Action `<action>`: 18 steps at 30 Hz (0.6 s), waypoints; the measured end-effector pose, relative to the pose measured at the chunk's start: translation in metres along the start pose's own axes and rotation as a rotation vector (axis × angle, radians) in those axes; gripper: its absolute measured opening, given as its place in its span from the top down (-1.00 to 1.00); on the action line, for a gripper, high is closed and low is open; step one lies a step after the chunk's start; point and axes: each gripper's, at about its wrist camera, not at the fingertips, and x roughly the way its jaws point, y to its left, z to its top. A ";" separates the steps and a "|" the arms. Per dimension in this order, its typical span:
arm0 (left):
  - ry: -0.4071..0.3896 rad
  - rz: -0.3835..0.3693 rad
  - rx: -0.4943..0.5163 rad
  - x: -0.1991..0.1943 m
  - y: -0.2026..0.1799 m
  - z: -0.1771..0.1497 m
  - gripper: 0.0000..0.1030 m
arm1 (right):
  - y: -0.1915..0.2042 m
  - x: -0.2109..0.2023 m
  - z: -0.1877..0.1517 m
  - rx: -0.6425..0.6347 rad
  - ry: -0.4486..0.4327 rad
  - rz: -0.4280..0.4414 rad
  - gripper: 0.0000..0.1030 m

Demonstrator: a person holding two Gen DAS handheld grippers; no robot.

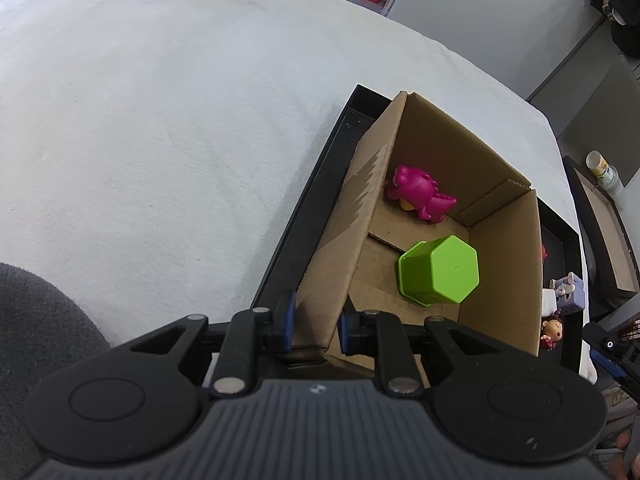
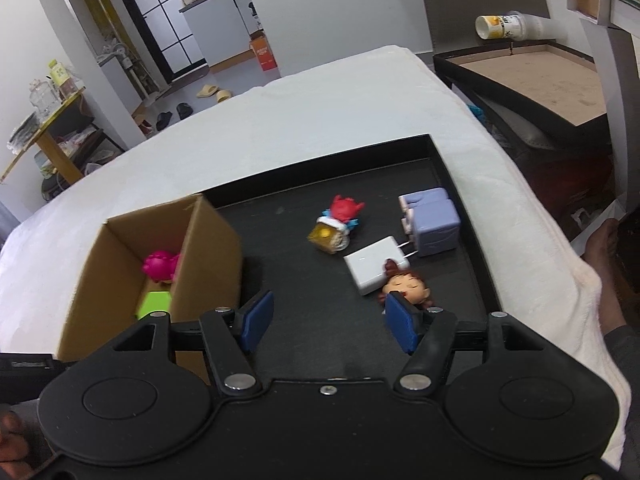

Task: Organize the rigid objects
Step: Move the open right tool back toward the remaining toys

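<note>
Cardboard box [image 1: 500,240] stands open-topped at one end of black tray [image 2: 448,160], tray on white cloth-covered surface [image 1: 160,120].

Box contents: pink dinosaur toy [image 1: 420,194] in far corner against the wall; green hexagonal cup [image 1: 440,270] nearer, lying base toward the left cam. Both also seen from right cam, partly hidden by the box wall.

Tray contents outside box, right cam: red-haired figurine w/ yellow block [image 2: 336,224] mid-tray; lavender cube-shaped toy [image 2: 432,222] near far right rim; white charger [image 2: 374,270] w/ prongs pointing at the lavender toy, just beside it; doll w/ brown hair [image 2: 408,290] lying on its back, head touching the charger's near corner.

Left gripper [image 1: 316,324]: blue pads clamped on near wall of the cardboard box, one pad outside, one inside. Wall edge pinched between them.

Right gripper [image 2: 326,316]: jaws apart, nothing between the pads; only bare tray floor shows in the gap. Points down at tray. Its right pad overlaps the doll's body in view; contact not clear. Doll head sits just past that fingertip, off to the right of the gap. Box is to the left of the left pad, near but apart.

Person's dark sleeve [image 1: 36,340] at left edge of left cam.
</note>
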 end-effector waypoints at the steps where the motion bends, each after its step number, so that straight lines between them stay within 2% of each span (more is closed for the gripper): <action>1: 0.000 0.001 -0.001 0.000 0.000 0.000 0.62 | -0.003 0.003 0.001 -0.004 0.002 -0.008 -0.21; 10: -0.005 0.008 -0.017 0.001 0.000 -0.001 0.62 | -0.019 0.031 0.001 -0.005 0.024 -0.068 -0.21; 18: -0.003 0.013 -0.018 0.001 -0.001 -0.001 0.63 | -0.021 0.059 0.002 -0.066 0.059 -0.113 -0.21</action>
